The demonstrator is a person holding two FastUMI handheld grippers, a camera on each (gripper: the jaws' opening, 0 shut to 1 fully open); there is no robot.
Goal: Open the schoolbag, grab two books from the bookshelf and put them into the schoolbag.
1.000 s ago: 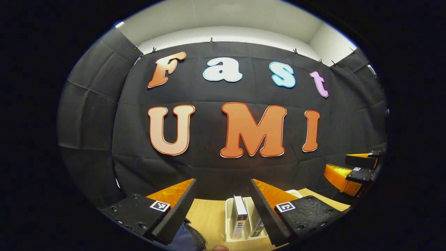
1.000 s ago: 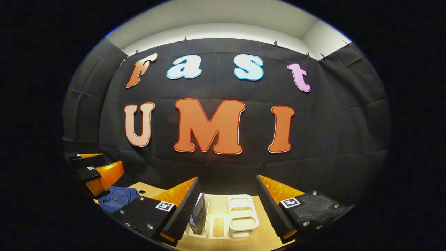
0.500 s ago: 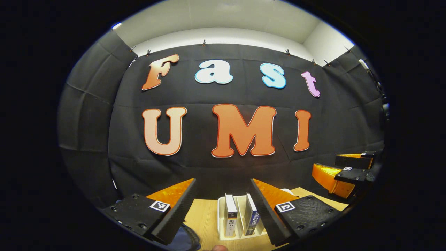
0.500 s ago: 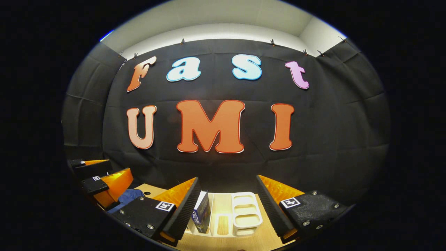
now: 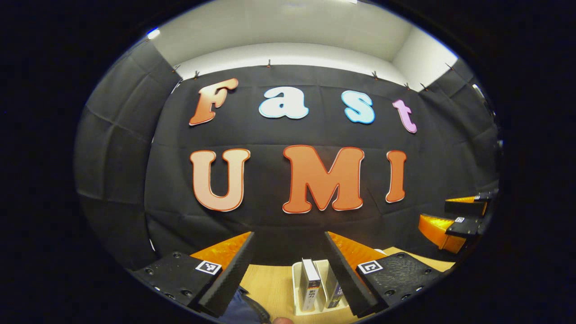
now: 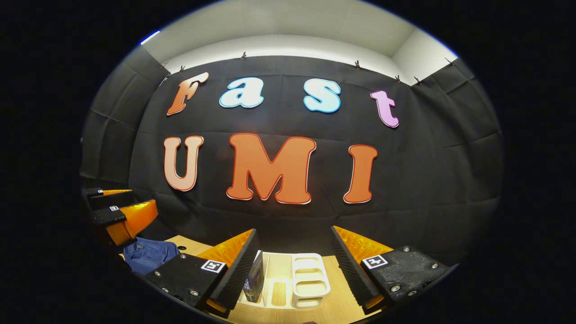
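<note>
Wooden table [image 5: 272, 283]; books [image 5: 310, 284] upright, spine lettering unreadable

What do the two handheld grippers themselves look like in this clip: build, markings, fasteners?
Both the left gripper and the right gripper carry two long wedge-shaped fingers with ridged inner faces. Each finger sits on a dark textured block with visible screws and a small square black-and-white tag. The outer sides are ribbed, glossy plastic.

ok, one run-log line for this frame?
phase: start, nothing held | left gripper: open, above books in bookshelf | right gripper: open, above bookshelf | schoolbag: on table, left
</note>
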